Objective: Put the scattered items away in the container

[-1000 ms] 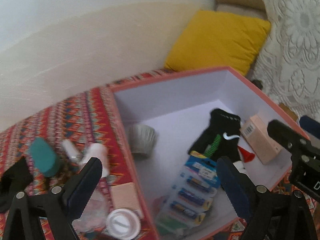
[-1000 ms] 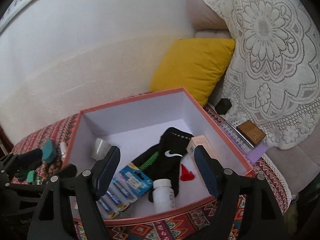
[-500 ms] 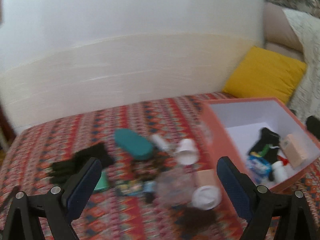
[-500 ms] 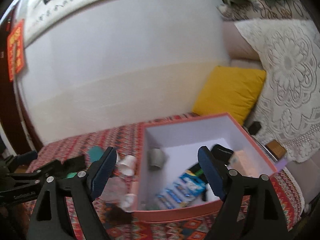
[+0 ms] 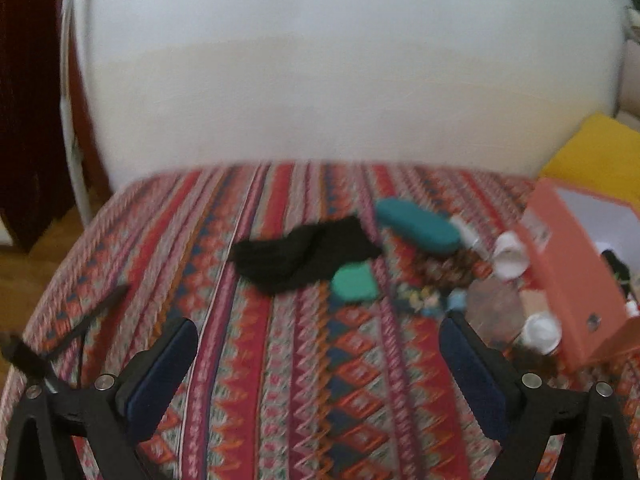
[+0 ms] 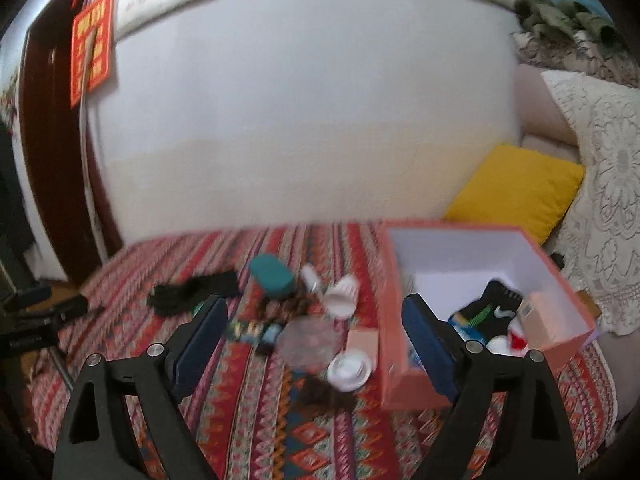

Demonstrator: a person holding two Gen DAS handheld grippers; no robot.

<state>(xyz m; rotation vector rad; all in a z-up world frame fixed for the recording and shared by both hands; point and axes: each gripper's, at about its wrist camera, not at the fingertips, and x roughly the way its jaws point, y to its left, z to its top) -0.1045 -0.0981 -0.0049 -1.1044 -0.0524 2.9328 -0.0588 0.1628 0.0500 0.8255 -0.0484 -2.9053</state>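
Now both views have swung left off the box [image 6: 404,316] onto the scattered pile: left gripper [image 5: 318,376] wide open and empty, right gripper [image 6: 316,344] empty with fingers opening, so another pick looks next.

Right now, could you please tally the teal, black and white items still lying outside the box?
Teal: 2, case and pad
Black: 1, glove
White: 3, cup, lid, tube
Total: 6

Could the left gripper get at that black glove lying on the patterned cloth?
Probably yes. The black glove lies flat in the open, ahead of the left gripper, whose fingers stand wide apart and empty. Only bare cloth lies between; the small green item sits against the glove's right edge.
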